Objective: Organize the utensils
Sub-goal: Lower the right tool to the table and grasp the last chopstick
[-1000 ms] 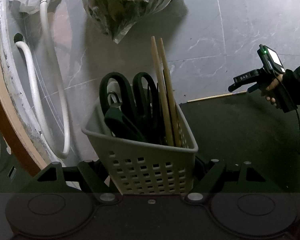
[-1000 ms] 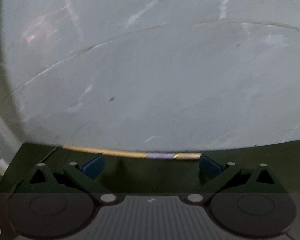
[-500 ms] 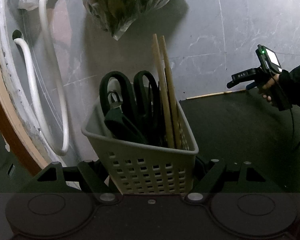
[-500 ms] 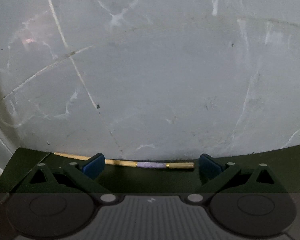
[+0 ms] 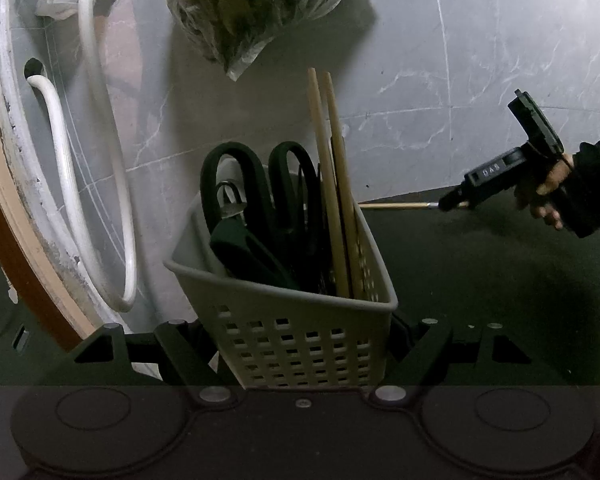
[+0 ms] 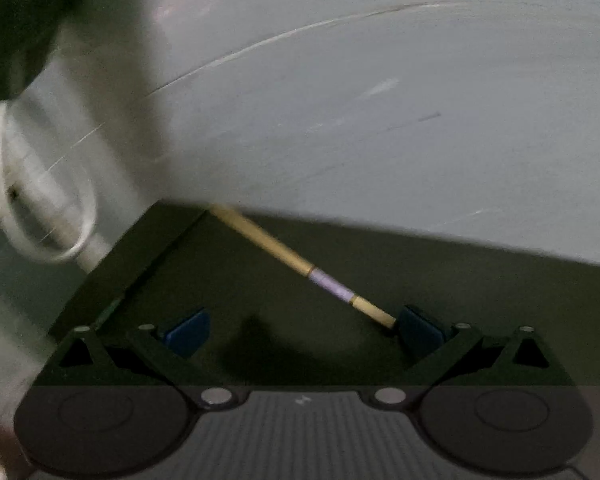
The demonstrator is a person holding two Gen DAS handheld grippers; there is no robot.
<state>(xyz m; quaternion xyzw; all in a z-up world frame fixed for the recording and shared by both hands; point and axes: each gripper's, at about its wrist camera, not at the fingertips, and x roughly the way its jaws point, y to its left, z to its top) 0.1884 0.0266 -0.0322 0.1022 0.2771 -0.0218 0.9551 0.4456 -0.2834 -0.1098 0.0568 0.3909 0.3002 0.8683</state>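
Wooden and thin, the loose chopstick (image 6: 300,265) lies flat on the dark mat (image 6: 440,304) at the foot of the tiled wall (image 6: 380,120), its near end touching the inner face of one blue pad of the right gripper (image 6: 302,334), whose fingers stand wide apart and grasp nothing. The left gripper (image 5: 306,350) is clenched on the perforated grey basket (image 5: 300,332), which already holds black-handled scissors (image 5: 260,200) and two upright chopsticks (image 5: 332,184). The likely trouble is that the stick, low and round, rolls or skids toward the wall when one pad nudges it, so the fingers close on air or pinch only its tip and it pivots out. The right-wrist view is blurred, so exact contact is hard to judge. A loosened hold on the basket could tip it and spill the tall contents. Around this, the mat covers a counter against grey marbled tiles; a white hose (image 5: 100,184) loops at the left, and a clear bag (image 5: 260,4) of dark contents hangs above.
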